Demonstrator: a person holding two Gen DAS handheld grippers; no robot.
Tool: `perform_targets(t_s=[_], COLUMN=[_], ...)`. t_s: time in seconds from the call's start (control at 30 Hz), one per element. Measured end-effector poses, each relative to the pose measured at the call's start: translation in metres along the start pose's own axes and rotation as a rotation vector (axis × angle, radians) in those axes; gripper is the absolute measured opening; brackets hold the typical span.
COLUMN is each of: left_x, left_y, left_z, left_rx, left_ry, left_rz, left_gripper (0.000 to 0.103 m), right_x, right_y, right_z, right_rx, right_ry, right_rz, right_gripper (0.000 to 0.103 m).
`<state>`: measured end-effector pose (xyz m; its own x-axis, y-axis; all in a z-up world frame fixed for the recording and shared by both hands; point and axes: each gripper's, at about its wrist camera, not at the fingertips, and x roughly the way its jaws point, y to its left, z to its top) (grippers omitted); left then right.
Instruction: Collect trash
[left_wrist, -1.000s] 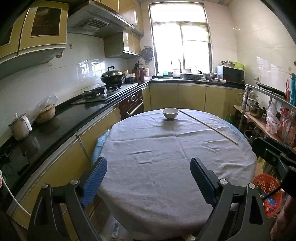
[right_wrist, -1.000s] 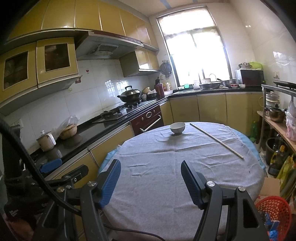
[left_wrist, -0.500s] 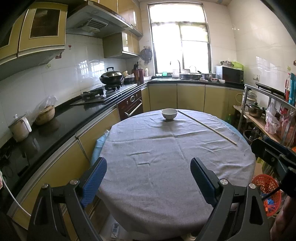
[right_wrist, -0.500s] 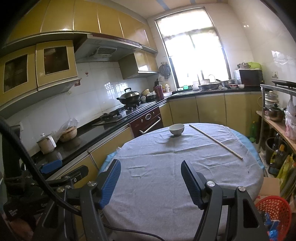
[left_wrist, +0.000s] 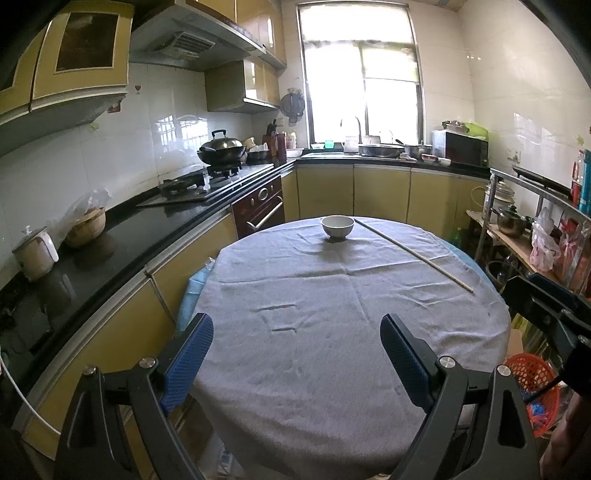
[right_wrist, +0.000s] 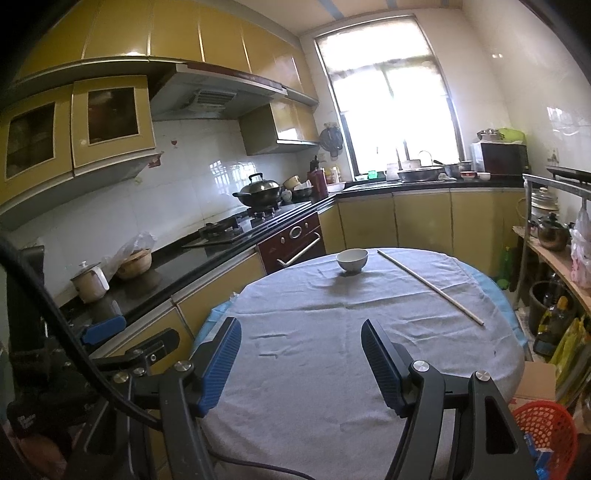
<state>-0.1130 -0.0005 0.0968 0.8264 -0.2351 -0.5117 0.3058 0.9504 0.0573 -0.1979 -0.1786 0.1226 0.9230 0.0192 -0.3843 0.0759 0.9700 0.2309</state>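
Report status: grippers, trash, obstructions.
Left gripper and right gripper open, empty. White ceramic bowl and thin wooden stick untouched. Nothing between.

One bowl, one stick, one basket

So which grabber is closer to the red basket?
Right. The red basket sits on the floor just beside the right gripper; the left gripper is farther over, toward the counter side.

Both wrist views overlooking table, side-by-side
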Motion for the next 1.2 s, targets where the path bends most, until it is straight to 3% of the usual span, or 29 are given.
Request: perform_targets(t_s=[0.9, 1.07, 1.2], left_x=[0.09, 0.111, 0.152], left_y=[-0.027, -0.027, -0.019], left_z=[0.044, 0.041, 0.025], left_rx=[0.033, 0.026, -0.015], left_ry=[0.105, 0.13, 0.197], left_rz=[0.007, 0.002, -0.041], left_gripper=[0.092, 0.092, 0.092], right_x=[0.081, 0.103, 0.133], right_y=[-0.051, -0.06, -0.075], right_z=[0.038, 0.037, 0.019], right_rx=[0.091, 0.1, 0.092], right_ry=[0.062, 0.085, 0.124], right_rz=[-0.009, -0.008, -0.044], right_gripper=[0.071, 0.071, 0.071])
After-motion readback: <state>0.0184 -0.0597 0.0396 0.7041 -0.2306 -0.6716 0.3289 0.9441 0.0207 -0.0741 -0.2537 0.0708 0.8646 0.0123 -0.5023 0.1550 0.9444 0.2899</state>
